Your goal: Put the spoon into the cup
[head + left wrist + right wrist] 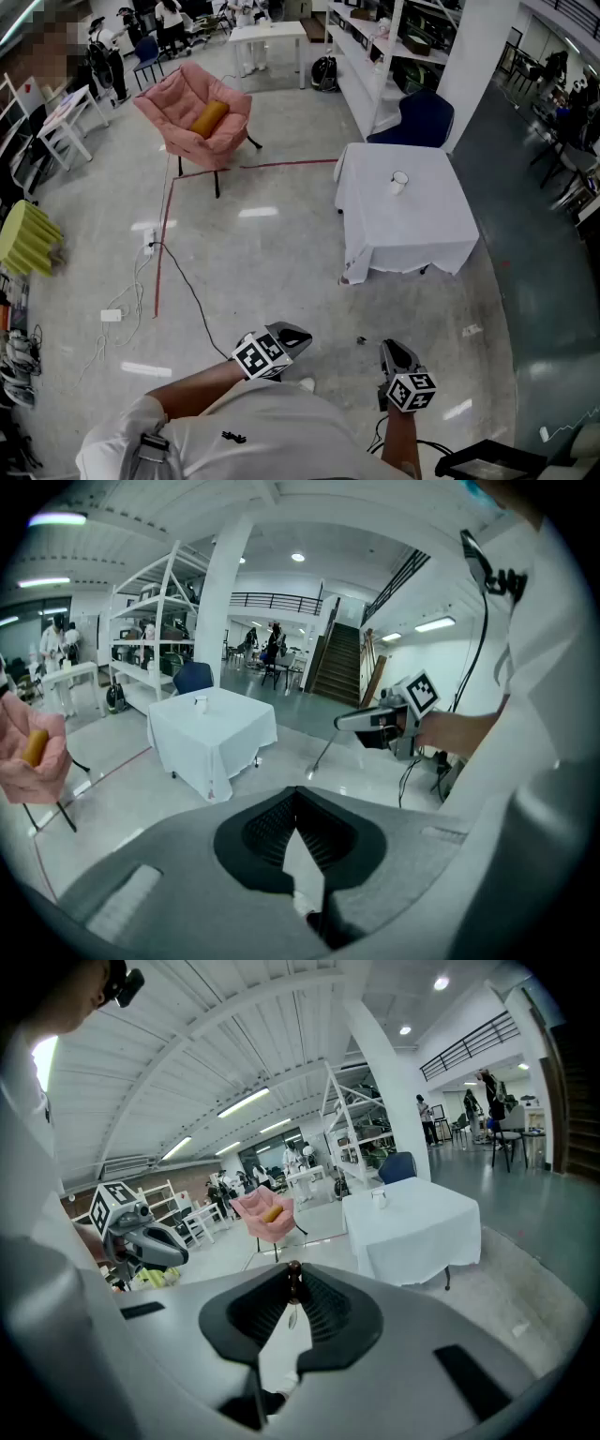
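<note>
The right gripper [293,1283] is clamped on the spoon [322,752]. The left gripper [298,797] has its jaws together, empty. The cup [399,182] stands on the table [412,234], well apart, so the approach and drop remain.

Cloth-draped table [412,230] standing on a glossy grey floor [272,262]

A white cup [399,182] is sitting upright toward the tabletop's far side. To the table's left, a red tape line [165,234], a black cable [200,302] and a white power strip [112,315] are lying on the floor.
</note>
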The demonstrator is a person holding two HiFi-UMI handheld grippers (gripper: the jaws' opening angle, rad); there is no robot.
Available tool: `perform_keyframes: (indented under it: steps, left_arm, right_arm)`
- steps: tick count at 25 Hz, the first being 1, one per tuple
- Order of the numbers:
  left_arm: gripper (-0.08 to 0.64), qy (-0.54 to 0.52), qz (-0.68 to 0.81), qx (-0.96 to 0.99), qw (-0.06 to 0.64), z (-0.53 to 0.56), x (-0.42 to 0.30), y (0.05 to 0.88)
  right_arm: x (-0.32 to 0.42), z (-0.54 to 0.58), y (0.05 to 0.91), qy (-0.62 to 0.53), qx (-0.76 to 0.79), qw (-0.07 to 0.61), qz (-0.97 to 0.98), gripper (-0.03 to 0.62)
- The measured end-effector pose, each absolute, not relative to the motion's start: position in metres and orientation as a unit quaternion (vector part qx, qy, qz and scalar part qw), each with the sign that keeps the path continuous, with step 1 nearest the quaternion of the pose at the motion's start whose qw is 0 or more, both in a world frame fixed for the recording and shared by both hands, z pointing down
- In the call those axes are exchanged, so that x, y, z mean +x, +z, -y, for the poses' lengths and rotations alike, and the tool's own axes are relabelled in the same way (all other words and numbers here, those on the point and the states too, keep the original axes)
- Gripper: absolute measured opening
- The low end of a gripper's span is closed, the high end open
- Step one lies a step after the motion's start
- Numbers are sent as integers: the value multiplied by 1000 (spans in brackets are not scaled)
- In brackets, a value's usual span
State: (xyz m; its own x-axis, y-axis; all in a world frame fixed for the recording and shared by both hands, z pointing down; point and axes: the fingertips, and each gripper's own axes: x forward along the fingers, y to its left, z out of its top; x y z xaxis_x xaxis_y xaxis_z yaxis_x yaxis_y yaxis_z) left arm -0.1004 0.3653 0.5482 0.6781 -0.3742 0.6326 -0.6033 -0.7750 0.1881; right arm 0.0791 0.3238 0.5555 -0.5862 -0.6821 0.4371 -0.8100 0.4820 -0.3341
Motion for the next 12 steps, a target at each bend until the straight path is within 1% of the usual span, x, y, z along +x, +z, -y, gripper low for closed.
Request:
perform_keyframes:
  steps: [2, 6, 12]
  left_arm:
    - [11, 281, 270, 899, 201, -364, -88, 541]
    - [12, 271, 268, 907, 179, -352, -70, 527]
    - [11, 248, 244, 916, 199, -330, -46, 536]
  right_arm:
    - [88, -326, 551, 257, 440, 116, 852, 49]
    - [101, -324, 548, 253, 446, 108, 852, 49]
    - [108, -304, 560, 273, 457, 96, 841, 50]
